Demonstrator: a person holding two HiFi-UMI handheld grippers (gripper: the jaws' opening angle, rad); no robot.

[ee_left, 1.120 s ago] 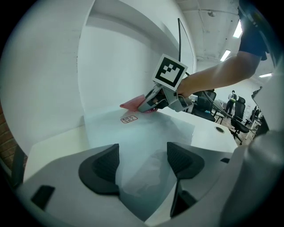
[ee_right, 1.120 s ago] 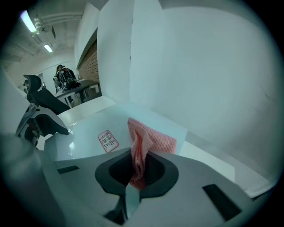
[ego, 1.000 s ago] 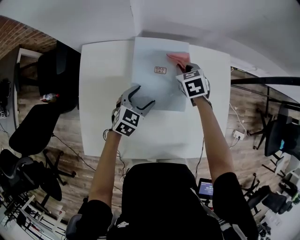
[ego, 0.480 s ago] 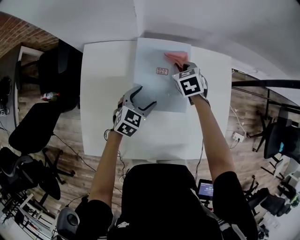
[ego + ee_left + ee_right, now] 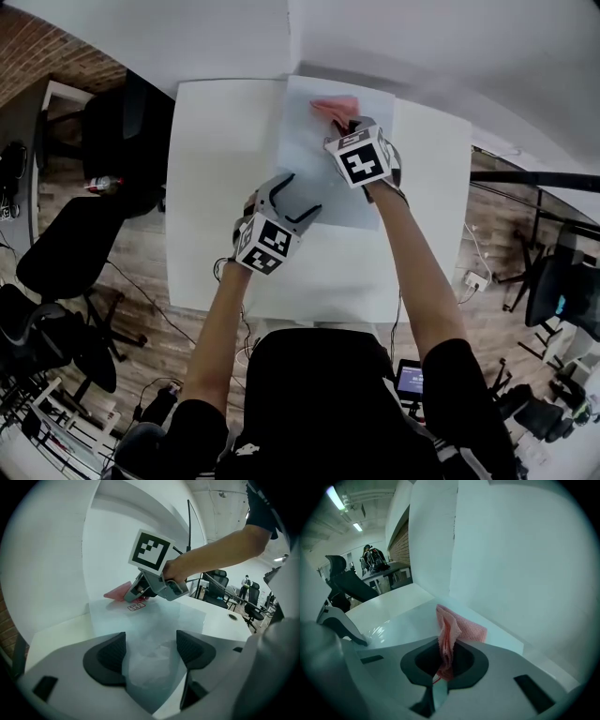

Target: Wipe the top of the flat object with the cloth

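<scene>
Pink cloth (image 5: 335, 106) lies bunched on the far end of the flat object, a pale translucent plastic sheet (image 5: 309, 155) spread flat on the far middle of the white table (image 5: 206, 187). The sheet's far edge runs along the table's far edge, just under the white wall (image 5: 234, 37). The right gripper (image 5: 347, 124) reaches over the sheet towards its far right corner. In the right gripper view its jaws are closed tight on a gathered fold of the cloth (image 5: 457, 629), and the rest of the fabric trails forward onto the sheet. From the left gripper view the same gripper (image 5: 140, 590) is low over the sheet, with the cloth (image 5: 117, 591) poking out beyond it and a small red-printed label (image 5: 136, 606) on the sheet just beside its tip. The left gripper (image 5: 298, 195) is at the sheet's near left corner, well apart from the right one. Its jaws stand wide apart with only the sheet's crinkled near edge (image 5: 154, 644) below them, clamped on nothing; whether they touch the sheet cannot be told. Black office chairs (image 5: 56, 262) stand on the wooden floor off the table's left edge.
</scene>
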